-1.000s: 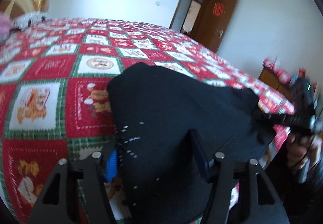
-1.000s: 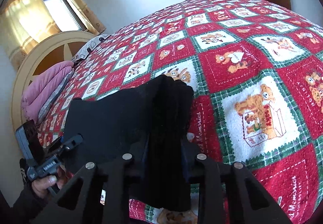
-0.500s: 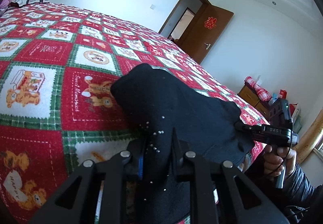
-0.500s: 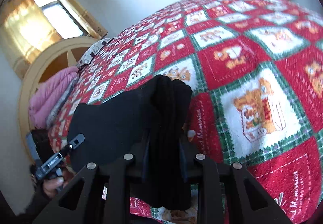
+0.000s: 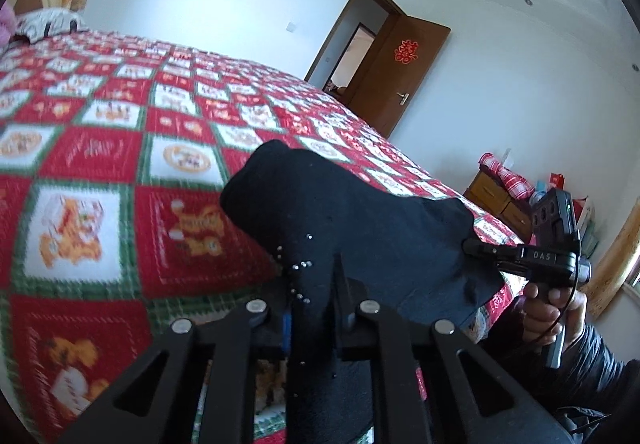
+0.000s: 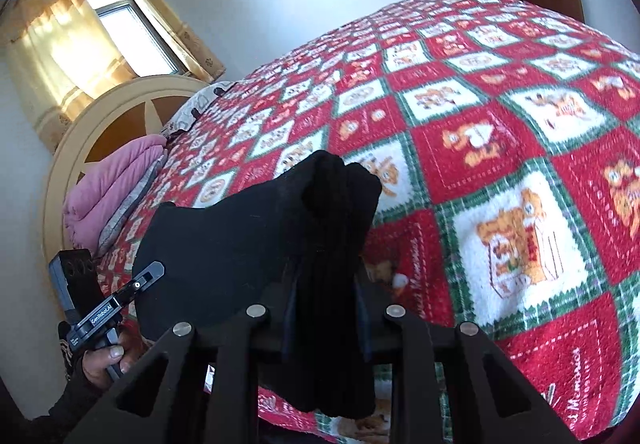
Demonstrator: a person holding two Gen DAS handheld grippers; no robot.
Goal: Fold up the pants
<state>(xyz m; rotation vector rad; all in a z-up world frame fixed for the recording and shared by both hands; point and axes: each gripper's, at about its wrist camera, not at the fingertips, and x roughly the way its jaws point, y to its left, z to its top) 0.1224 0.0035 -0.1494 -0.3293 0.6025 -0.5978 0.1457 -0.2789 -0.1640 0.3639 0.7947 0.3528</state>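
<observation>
Black pants [image 5: 352, 220] lie partly folded at the near edge of a bed with a red, green and white patchwork blanket [image 5: 100, 180]. My left gripper [image 5: 314, 308] is shut on one corner of the pants; small white specks show on the cloth. My right gripper [image 6: 326, 308] is shut on a bunched, ribbed part of the pants [image 6: 256, 240] at the other corner. Each gripper shows in the other's view, the right one [image 5: 532, 256] at the far side of the cloth, the left one [image 6: 116, 300] likewise. The held cloth is lifted slightly off the blanket.
A pink folded quilt [image 6: 108, 192] and a round wooden headboard [image 6: 80, 140] are at the bed's head. A brown door [image 5: 396, 80] stands open. A wooden nightstand [image 5: 496, 200] with a red checked cloth stands beside the bed. A curtained window [image 6: 104, 32] is behind the headboard.
My left gripper closed on the pants corner, from open a second ago. Both grippers have lifted and tilted slightly with the cloth; the right has kept its grip.
</observation>
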